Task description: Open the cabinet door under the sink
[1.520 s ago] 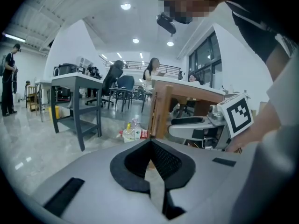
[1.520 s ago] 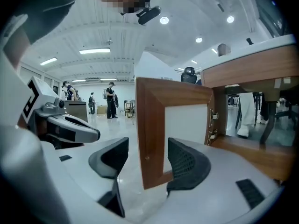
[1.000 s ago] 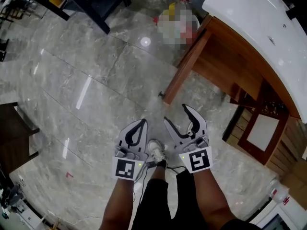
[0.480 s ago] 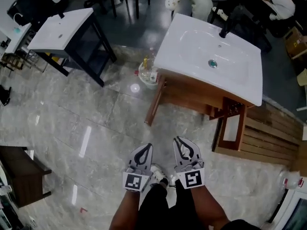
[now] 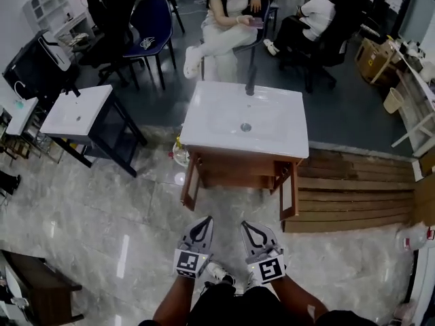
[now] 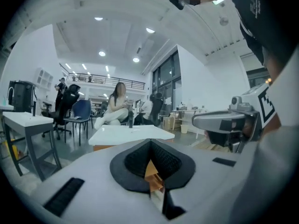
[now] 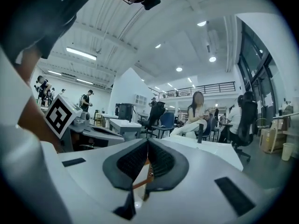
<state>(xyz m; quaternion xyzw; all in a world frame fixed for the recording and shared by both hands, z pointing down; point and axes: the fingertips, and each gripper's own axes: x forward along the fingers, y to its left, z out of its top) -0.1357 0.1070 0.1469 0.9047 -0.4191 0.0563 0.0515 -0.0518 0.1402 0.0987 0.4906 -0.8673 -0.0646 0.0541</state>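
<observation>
No readable text, brand, number or label anywhere.

Closest thing to a sign:
- square marker (image 5: 189, 264) on the cube of the left gripper (image 5: 204, 221)
- second square marker (image 5: 270, 270) on the cube of the right gripper (image 5: 247, 225)

Both are black-and-white coded patterns, with no letters or digits.

The white shirt print (image 6: 253, 6) on the person's dark top, at the top right of the left gripper view, is too blurred to read. It is just as illegible at the top left of the right gripper view.

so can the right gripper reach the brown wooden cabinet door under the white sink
Probably not yet: the right gripper, its jaws just closed on nothing, is short of the brown wooden door, with grey floor between. Nothing blocks the way.
</observation>
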